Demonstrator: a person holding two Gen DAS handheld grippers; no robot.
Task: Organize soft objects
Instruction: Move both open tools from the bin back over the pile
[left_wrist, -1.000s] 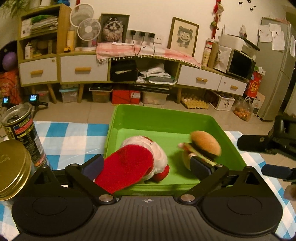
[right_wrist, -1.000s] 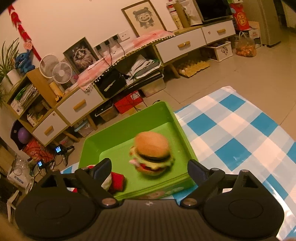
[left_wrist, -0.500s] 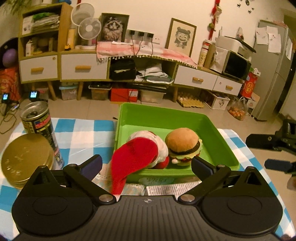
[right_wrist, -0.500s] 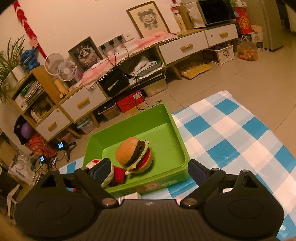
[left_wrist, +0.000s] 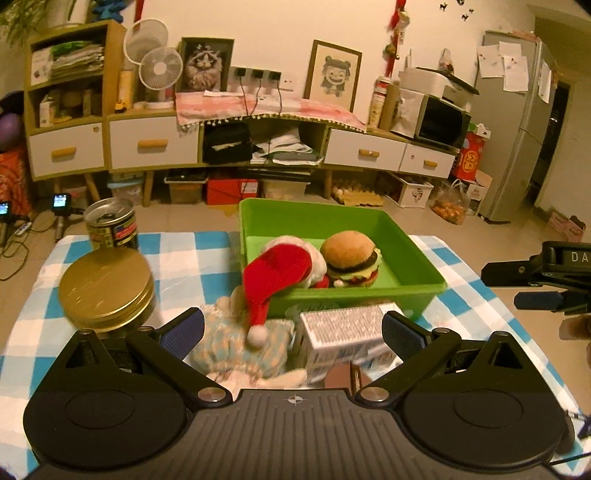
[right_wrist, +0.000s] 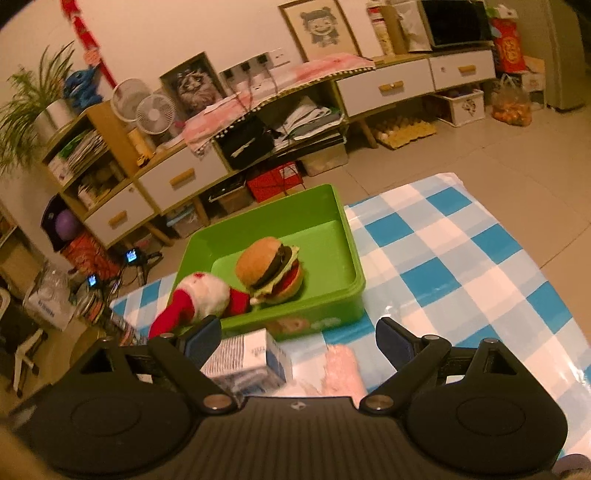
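Before green bin (left_wrist: 369, 295): carton (left_wrist: 343, 328), gold tin (left_wrist: 105, 284).

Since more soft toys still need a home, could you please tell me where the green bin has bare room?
The green bin has bare floor along its far wall and its right side, beyond the plush burger. The near-left corner is crowded: the Santa plush lies against the burger, its hat hanging over the rim.

I see a cream wall (left_wrist: 258, 33) with two framed pictures (left_wrist: 334, 75), a long wooden cabinet with white drawers (left_wrist: 153, 144) below, a beige tiled floor (right_wrist: 461, 155) and a grey fridge (left_wrist: 517, 122), all under warm yellowish light.
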